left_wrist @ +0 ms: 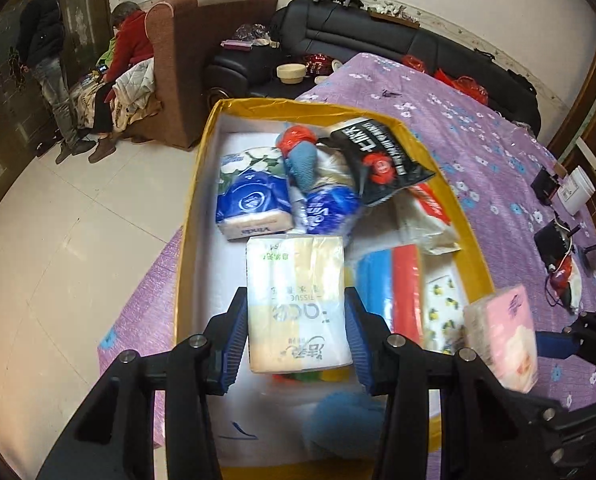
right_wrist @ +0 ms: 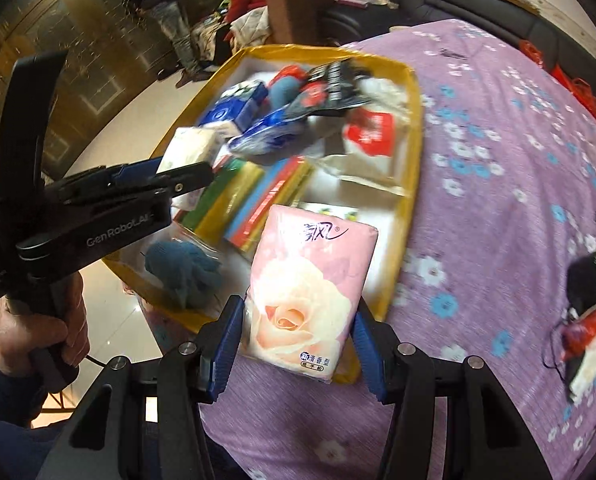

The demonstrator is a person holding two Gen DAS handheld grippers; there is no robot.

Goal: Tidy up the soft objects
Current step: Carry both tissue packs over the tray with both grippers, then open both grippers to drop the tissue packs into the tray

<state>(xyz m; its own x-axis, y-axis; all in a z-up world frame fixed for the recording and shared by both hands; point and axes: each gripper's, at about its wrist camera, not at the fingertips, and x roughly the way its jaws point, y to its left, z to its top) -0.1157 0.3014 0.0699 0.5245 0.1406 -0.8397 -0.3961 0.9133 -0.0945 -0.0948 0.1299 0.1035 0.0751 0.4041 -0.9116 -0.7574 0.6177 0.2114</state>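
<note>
Left gripper (left_wrist: 296, 334) clamps the cream pack (left_wrist: 296, 300) by its sides, hanging over the box (left_wrist: 194, 184), likely for a flat drop; right gripper (right_wrist: 299, 344) grips the pink pack (right_wrist: 309, 292) likewise, above the box's near edge over the purple cloth (right_wrist: 497, 200), probably queued next.

A cream tissue pack (left_wrist: 296, 304) hangs over the yellow box (left_wrist: 202, 152) w/ soft items; a pink rose-print pack (right_wrist: 309, 296) is near its edge.
</note>
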